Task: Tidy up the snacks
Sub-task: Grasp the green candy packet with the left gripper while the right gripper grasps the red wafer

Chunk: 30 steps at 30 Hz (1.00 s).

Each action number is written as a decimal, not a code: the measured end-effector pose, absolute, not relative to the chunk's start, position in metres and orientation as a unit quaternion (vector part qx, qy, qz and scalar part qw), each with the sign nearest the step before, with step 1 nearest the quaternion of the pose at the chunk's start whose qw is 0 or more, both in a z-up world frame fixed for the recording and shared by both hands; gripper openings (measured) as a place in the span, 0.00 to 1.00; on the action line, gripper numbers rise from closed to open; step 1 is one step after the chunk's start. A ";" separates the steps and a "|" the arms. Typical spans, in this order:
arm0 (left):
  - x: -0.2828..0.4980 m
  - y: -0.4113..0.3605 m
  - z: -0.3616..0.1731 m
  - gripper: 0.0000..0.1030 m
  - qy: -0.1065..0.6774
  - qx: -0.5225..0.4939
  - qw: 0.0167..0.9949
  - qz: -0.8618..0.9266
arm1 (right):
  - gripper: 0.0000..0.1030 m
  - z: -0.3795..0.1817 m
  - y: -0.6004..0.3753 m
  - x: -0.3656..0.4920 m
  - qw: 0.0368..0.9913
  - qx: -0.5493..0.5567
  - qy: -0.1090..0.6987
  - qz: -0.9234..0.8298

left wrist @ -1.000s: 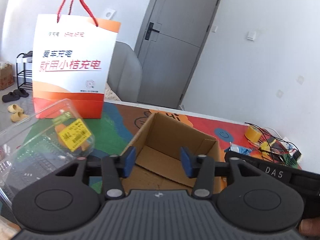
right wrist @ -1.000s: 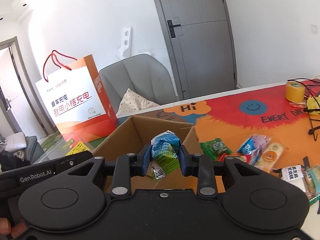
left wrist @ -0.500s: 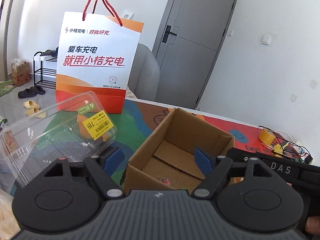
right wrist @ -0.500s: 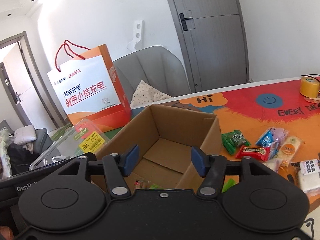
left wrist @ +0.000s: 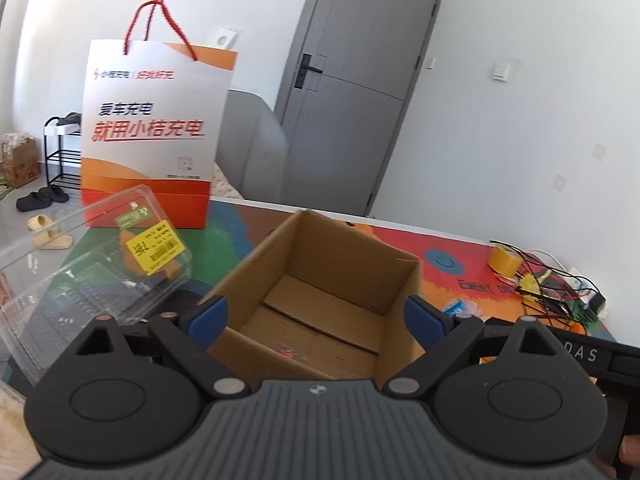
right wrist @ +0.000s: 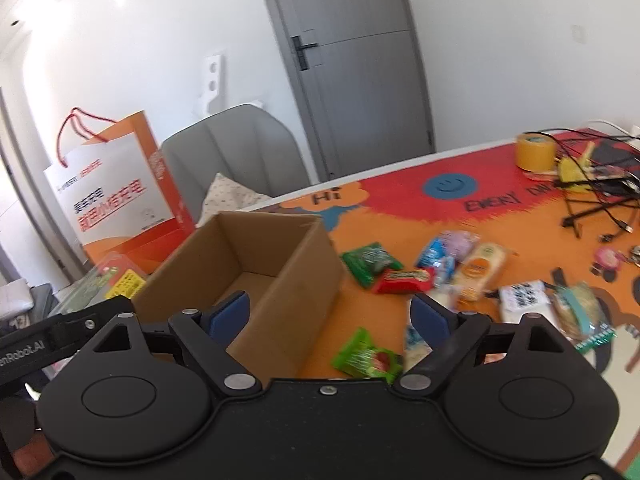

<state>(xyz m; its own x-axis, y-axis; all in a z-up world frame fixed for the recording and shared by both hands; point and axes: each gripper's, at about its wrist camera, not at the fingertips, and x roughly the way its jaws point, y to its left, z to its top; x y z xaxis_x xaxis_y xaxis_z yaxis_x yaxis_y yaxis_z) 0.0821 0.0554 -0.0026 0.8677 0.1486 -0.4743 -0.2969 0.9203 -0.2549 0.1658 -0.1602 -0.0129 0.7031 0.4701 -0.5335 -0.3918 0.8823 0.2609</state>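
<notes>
With both tongs empty and their jaws opening, the step in hand is fetching another snack. The left tongs (left wrist: pixel 316 312) hover over the cardboard box (left wrist: pixel 320 280); the right tongs (right wrist: pixel 330 314) face loose snacks (right wrist: pixel 440 264) on the counter (right wrist: pixel 400 208), likely the green packet (right wrist: pixel 366 356) just ahead.

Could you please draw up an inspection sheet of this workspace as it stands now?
Surface: colourful printed table mat, mostly orange and red.
Job's things: open brown cardboard box; loose wrapped snacks to its right.
Clutter: clear plastic clamshell tray, orange-and-white paper gift bag, yellow tape roll.
Grippers: left hand-held gripper and right hand-held gripper both opening, nothing between the jaws.
Cables: black tangle at the far right.
Surroundings: grey door, grey chair.
</notes>
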 end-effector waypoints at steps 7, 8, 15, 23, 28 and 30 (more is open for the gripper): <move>0.084 0.025 0.001 0.91 0.232 -0.142 0.959 0.084 | 0.85 -0.020 -0.197 0.161 0.924 0.082 0.311 0.204; 0.085 0.021 0.001 0.91 0.233 -0.141 0.959 0.081 | 0.85 -0.021 -0.201 0.160 0.925 0.083 0.311 0.201; 0.090 -0.003 0.001 0.91 0.243 -0.128 0.960 0.057 | 0.85 -0.026 -0.231 0.158 0.926 0.100 0.315 0.179; 0.092 -0.040 0.000 0.91 0.247 -0.112 0.962 0.015 | 0.79 -0.036 -0.262 0.154 0.925 0.122 0.322 0.162; 0.096 -0.057 -0.005 0.89 0.259 -0.110 0.960 0.000 | 0.68 -0.045 -0.275 0.154 0.920 0.137 0.332 0.156; 0.099 -0.061 -0.007 0.88 0.263 -0.111 0.958 -0.005 | 0.65 -0.048 -0.278 0.155 0.918 0.142 0.336 0.153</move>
